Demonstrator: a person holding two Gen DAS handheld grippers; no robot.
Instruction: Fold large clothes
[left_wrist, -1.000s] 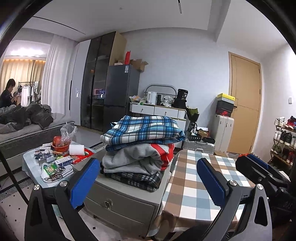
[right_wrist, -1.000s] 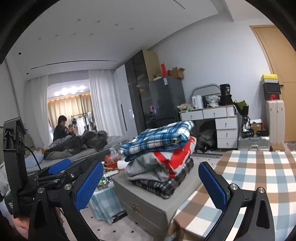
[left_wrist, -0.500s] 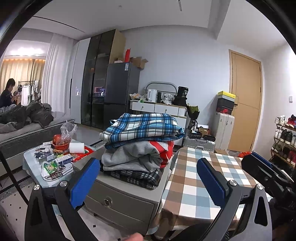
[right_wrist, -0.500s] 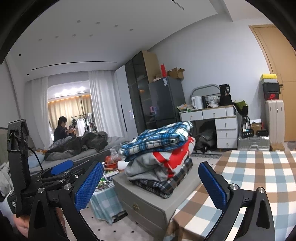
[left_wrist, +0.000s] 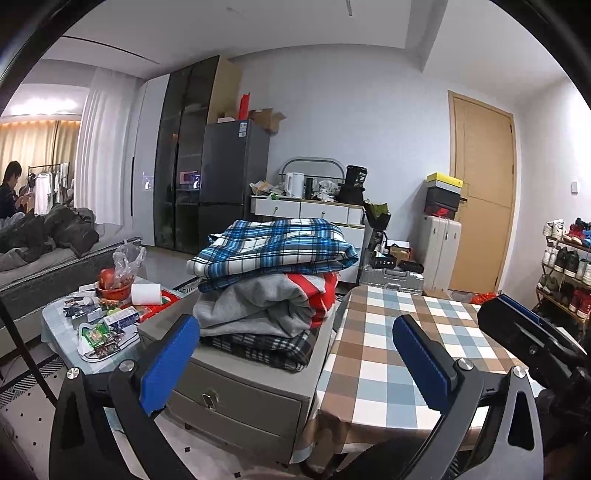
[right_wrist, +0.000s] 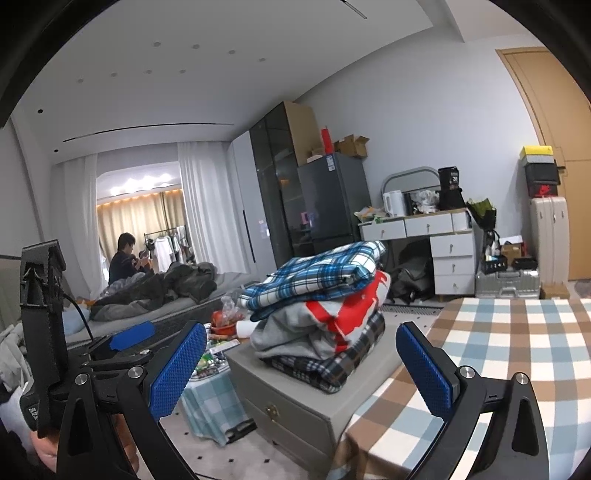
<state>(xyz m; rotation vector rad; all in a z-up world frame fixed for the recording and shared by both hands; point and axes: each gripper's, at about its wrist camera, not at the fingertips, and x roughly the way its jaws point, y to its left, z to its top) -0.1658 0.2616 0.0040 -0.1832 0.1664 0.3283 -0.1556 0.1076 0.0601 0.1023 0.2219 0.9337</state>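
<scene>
A stack of folded clothes sits on a grey drawer cabinet (left_wrist: 240, 391): a blue plaid garment (left_wrist: 273, 247) on top, a grey and red one (left_wrist: 266, 302) under it, a dark plaid one (left_wrist: 269, 349) at the bottom. The stack also shows in the right wrist view (right_wrist: 321, 295). My left gripper (left_wrist: 295, 358) is open and empty, held in front of the cabinet. My right gripper (right_wrist: 303, 369) is open and empty, level with the stack. It also shows at the right in the left wrist view (left_wrist: 524, 332). The left gripper shows at the left in the right wrist view (right_wrist: 122, 343).
A table with a brown, blue and white checked cloth (left_wrist: 406, 350) stands right of the cabinet. A low table (left_wrist: 96, 325) with snacks and a red bowl is at left. A bed with a seated person (right_wrist: 125, 258), a fridge, a desk, suitcases and a shoe rack (left_wrist: 565, 266) line the room.
The left wrist view has shifted slightly; the stack sits a little lower and closer. Both grippers stay open and empty.
</scene>
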